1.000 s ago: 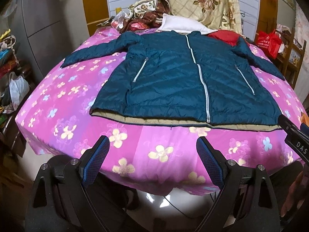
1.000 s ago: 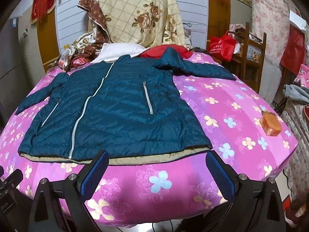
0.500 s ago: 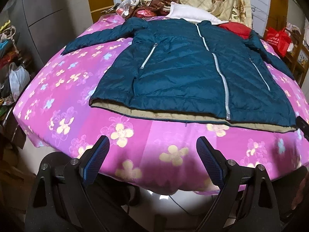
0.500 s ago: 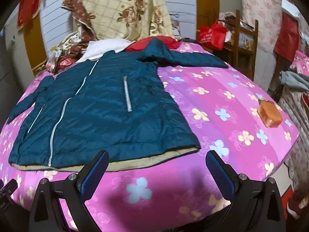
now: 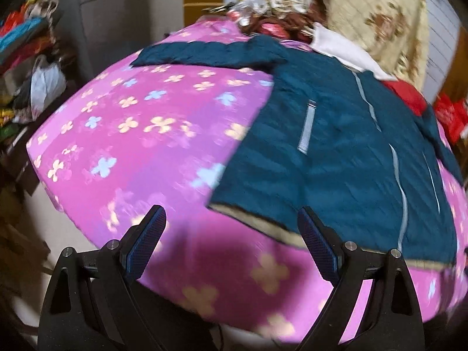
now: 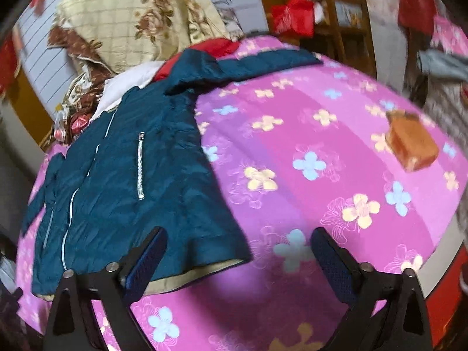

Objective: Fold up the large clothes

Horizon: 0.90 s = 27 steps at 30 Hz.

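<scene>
The dark teal quilted jacket (image 5: 336, 152) lies flat, zipped, on the pink flowered bedcover (image 5: 131, 146). The left gripper (image 5: 231, 242) is wide open before its left hem corner. The right gripper (image 6: 238, 257), jaws just closing slightly but gripping nothing, stands at the right hem corner (image 6: 228, 260).

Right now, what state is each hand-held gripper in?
Left hand-held gripper: open, holding nothing.
Right hand-held gripper: open, jaws just closed slightly, nothing gripped; jacket hem corner lies ahead.

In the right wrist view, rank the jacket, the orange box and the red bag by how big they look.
1. jacket, by far the largest.
2. and 3. orange box and red bag: they look about alike. The bag sits farther back beyond the bed and is blurred, so I won't rank them.
</scene>
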Each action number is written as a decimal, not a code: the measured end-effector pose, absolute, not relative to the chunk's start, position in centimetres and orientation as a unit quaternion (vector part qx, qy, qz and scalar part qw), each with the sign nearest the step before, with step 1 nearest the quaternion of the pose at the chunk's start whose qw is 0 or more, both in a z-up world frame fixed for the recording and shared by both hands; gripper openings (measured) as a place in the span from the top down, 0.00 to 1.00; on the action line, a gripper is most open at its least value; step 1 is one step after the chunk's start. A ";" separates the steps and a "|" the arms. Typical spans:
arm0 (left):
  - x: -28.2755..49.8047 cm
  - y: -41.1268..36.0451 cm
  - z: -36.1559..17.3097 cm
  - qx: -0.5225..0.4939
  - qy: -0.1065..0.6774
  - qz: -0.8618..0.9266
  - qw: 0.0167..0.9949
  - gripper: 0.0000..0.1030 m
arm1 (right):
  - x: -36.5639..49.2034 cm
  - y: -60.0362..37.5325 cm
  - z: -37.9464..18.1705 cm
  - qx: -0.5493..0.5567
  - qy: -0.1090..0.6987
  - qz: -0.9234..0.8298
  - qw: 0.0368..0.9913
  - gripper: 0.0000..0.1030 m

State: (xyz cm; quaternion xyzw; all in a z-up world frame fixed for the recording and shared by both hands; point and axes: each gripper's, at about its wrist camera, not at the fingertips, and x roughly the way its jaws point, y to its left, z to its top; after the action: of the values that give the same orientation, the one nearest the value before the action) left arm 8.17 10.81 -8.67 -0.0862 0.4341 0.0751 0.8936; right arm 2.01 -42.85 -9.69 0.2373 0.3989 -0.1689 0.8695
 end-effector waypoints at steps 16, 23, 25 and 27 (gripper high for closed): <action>16.1 14.6 -11.6 -0.166 0.468 -0.006 0.868 0.11 | 6.5 -41.0 -12.4 0.207 0.434 -0.115 0.869 0.18; 17.7 13.3 -13.4 -0.189 0.491 -0.033 0.850 0.11 | 7.7 -40.6 -12.8 0.208 0.441 -0.110 0.866 0.31; 17.7 12.4 -13.3 -0.174 0.491 -0.034 0.853 0.14 | 7.9 -40.5 -12.7 0.204 0.444 -0.105 0.866 0.39; 17.7 11.3 -13.2 -0.146 0.495 -0.029 0.856 0.38 | 8.1 -40.2 -12.7 0.193 0.451 -0.097 0.866 0.54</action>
State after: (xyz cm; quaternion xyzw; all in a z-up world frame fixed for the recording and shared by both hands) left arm 17.66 11.32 -13.22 -0.1460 0.4949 -0.0294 0.8561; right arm 8.14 -40.15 -12.66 0.1930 0.4513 -0.0966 0.8659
